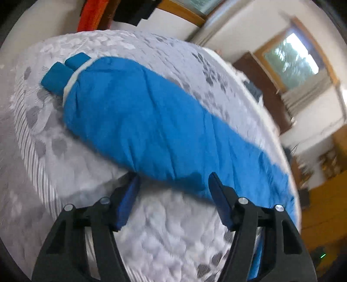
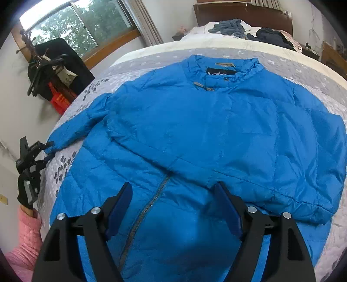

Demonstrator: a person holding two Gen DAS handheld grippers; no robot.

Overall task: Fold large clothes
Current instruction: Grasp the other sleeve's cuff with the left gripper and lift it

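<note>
A bright blue puffer jacket (image 2: 195, 130) lies front up on the bed, collar toward the headboard. One sleeve is folded across the chest; the other sleeve (image 2: 78, 125) stretches out to the left. My right gripper (image 2: 173, 184) hovers open over the lower front, beside the zipper (image 2: 149, 204), holding nothing. My left gripper (image 2: 32, 156) sits at the outstretched sleeve's cuff, held by a hand in a pink sleeve. In the left wrist view the left gripper (image 1: 174, 175) is open, its tips at the edge of the blue fabric (image 1: 141, 121). A pale band and two darker blue tabs (image 1: 63, 73) end that fabric.
The grey-and-white patterned quilt (image 2: 71, 156) covers the bed. Dark clothes (image 2: 249, 30) are heaped near the brown headboard (image 2: 238, 13). A red crate and a black rack (image 2: 54, 86) stand by the wall under the window. Wooden floor (image 1: 325, 206) lies beyond the bed's edge.
</note>
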